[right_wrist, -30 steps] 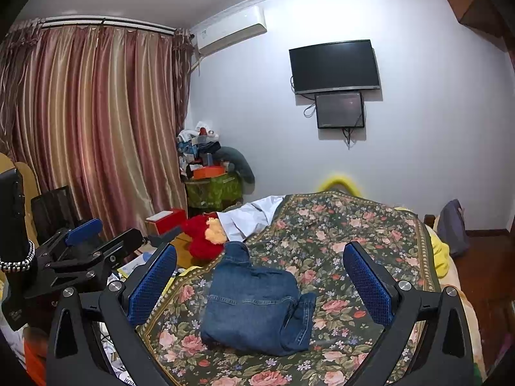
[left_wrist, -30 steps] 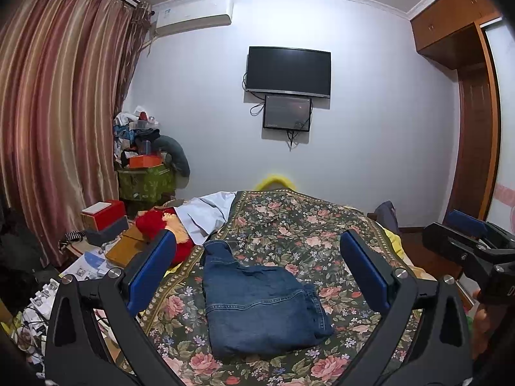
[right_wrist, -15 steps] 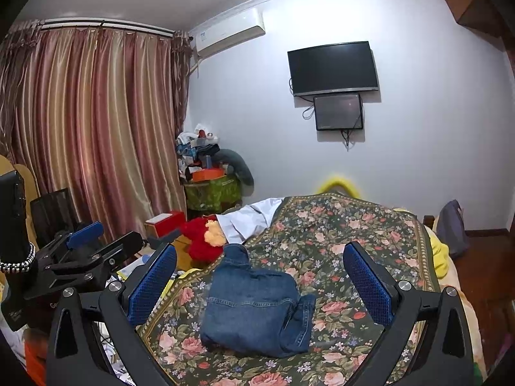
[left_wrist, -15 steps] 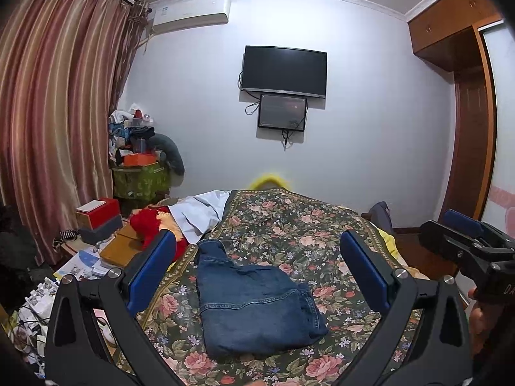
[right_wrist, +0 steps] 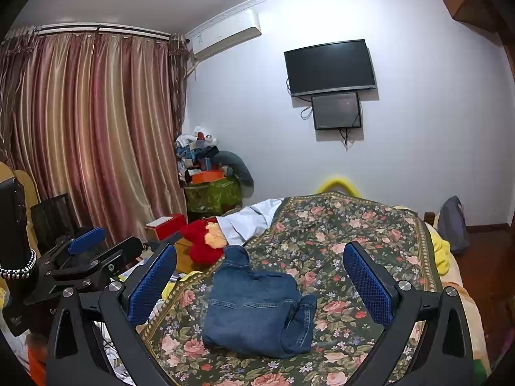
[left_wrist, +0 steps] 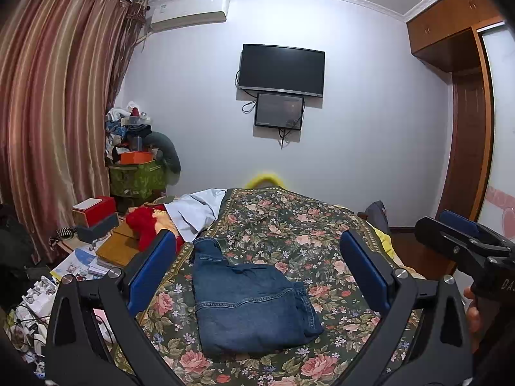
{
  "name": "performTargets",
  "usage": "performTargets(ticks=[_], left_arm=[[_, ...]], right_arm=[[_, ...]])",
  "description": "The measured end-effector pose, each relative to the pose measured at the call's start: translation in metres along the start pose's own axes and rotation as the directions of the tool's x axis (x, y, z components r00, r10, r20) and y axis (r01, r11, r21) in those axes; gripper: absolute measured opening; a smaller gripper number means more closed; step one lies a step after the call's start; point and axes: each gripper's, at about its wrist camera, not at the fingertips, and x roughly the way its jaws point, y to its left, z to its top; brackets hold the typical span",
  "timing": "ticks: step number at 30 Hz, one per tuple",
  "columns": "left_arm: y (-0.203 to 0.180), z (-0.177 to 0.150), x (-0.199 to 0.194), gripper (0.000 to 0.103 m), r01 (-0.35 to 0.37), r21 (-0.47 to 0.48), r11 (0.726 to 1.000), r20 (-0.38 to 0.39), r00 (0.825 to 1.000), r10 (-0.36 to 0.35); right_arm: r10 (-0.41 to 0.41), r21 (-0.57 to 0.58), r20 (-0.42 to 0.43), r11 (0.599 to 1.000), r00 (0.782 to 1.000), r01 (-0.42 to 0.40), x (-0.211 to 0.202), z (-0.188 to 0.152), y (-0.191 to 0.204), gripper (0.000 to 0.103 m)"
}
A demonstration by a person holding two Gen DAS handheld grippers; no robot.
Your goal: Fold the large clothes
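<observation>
A pair of blue jeans [left_wrist: 251,302] lies folded into a compact stack on the floral bedspread [left_wrist: 299,225]; it also shows in the right wrist view [right_wrist: 257,308]. My left gripper [left_wrist: 257,273] is open and empty, held above and short of the jeans. My right gripper [right_wrist: 260,283] is open and empty too, held back from the jeans. The right gripper shows at the right edge of the left wrist view [left_wrist: 463,241]. The left gripper shows at the left of the right wrist view [right_wrist: 90,251].
A white garment [left_wrist: 196,209] and a red plush toy [left_wrist: 145,228] lie at the bed's far left edge. Boxes, papers and a cluttered pile [left_wrist: 135,160] stand left of the bed by the curtain. A wardrobe [left_wrist: 466,112] stands at right.
Both grippers have drawn back and risen slightly; the jeans sit a little lower and smaller in view. The jeans have not moved on the bed.
</observation>
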Motion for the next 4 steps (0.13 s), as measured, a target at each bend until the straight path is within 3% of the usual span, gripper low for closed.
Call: performTargets(ticks=[4], left_arm=[[0.0003, 0.0017, -0.0003, 0.103, 0.005, 0.008, 1.000, -0.001, 1.000, -0.005]], right_arm=[[0.001, 0.003, -0.002, 1.000, 1.000, -0.001, 0.0009, -0.0002, 0.0007, 0.103]])
